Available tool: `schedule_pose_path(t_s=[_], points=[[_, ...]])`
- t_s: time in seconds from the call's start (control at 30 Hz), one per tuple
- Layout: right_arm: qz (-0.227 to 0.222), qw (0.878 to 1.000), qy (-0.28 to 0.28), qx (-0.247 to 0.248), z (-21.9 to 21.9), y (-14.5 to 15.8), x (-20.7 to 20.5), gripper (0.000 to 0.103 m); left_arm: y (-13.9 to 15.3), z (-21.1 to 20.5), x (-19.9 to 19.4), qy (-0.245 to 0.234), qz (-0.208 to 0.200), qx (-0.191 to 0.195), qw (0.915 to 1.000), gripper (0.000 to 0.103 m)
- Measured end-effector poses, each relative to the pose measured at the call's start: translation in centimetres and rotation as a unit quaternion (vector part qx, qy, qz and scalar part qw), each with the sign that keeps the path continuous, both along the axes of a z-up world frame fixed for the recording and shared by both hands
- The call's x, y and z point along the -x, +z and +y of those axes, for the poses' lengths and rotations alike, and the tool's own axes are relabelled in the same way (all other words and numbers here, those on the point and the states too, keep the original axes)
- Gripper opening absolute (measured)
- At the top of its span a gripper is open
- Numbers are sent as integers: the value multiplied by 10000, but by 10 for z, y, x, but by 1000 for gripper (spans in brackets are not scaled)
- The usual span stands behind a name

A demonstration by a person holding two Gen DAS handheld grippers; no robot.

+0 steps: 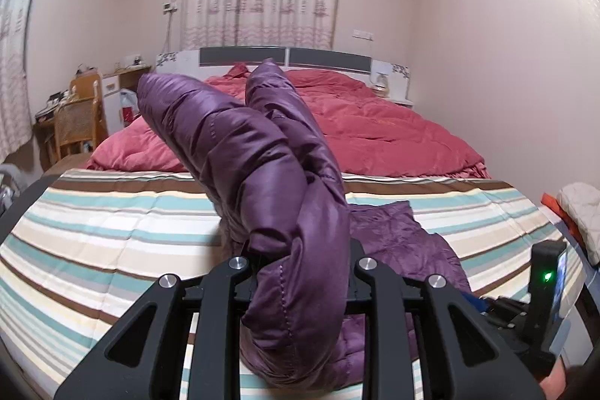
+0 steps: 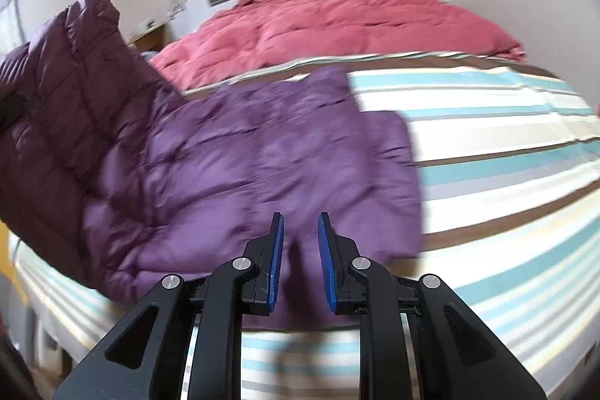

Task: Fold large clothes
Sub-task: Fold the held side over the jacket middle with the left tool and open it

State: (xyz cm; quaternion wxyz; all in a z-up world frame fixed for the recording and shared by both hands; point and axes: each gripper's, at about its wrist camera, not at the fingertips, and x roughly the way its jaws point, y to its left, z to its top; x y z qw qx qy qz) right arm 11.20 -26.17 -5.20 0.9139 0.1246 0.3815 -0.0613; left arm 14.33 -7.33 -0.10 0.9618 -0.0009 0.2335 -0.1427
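A purple quilted down jacket (image 1: 262, 152) rises in a thick fold from between the jaws of my left gripper (image 1: 300, 261), which is shut on it; the fabric hides the pads. The rest of the jacket (image 2: 243, 145) lies spread on the striped sheet (image 2: 506, 137), and its left part is lifted off the bed. My right gripper (image 2: 300, 223) hovers over the jacket's near edge. A gap shows between its blue pads (image 2: 276, 250) and nothing is in it.
A red quilt (image 1: 375, 122) is bunched across the far half of the bed, below the headboard (image 1: 285, 57). A wooden chair (image 1: 75, 122) and a cluttered desk stand at the left. A black device with a green light (image 1: 547, 276) is at the right edge. More clothes (image 1: 581, 212) lie to the right.
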Motion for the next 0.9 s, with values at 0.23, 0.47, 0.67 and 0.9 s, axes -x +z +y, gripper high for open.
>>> schedule_pose_path(t_s=[0.23,0.47,0.67,0.9], points=[[31,9969,-772,-107,-49,-3,19,19,0,-40,6,-413,-11,-257,9988,22],[-32,9927,-1181,-245,-84,-2,41,19,-13,-79,4,-932,257,-327,9948,22],[-8,9896,-1417,-256,-101,-4,51,19,-32,-115,1,-1227,500,-611,9893,22],[47,9858,-1661,-252,-120,-7,67,19,-49,-152,4,-1578,666,-993,9802,22]])
